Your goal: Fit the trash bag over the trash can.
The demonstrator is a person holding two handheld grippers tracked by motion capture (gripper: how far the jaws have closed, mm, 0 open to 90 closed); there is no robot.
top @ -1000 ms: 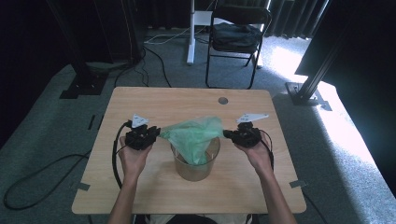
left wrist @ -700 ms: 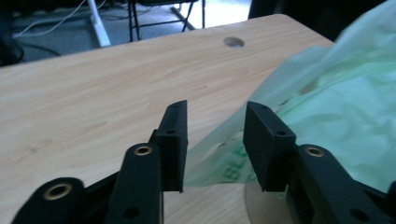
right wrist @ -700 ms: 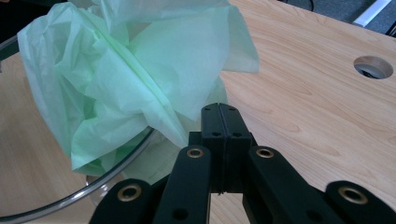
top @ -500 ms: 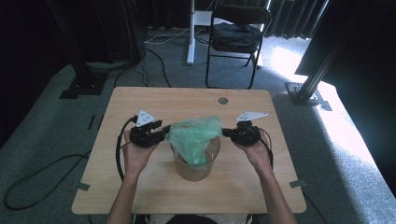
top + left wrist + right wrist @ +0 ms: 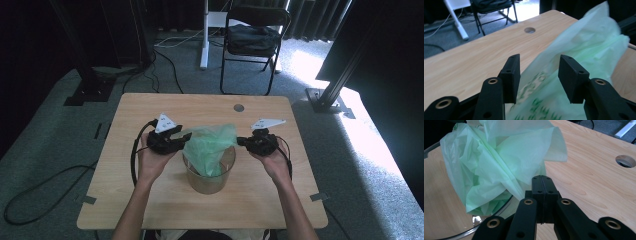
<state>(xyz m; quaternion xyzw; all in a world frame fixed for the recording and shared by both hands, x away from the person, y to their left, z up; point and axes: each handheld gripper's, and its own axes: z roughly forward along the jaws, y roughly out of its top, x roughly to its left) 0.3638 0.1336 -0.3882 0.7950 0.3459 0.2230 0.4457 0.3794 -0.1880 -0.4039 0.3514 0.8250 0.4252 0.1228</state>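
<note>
Wooden table [image 5: 150, 200] — my left gripper [image 5: 539, 75], jaws just opening, stands spread with the green bag [image 5: 210, 145] between; my right gripper [image 5: 544, 182] pinches its edge.

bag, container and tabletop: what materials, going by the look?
Green bag: thin plastic film, translucent and crinkled, faint print. Container: clear and glossy, glass or hard plastic; cannot tell which. Table: light wood-grain top, matte, probably laminate.
</note>
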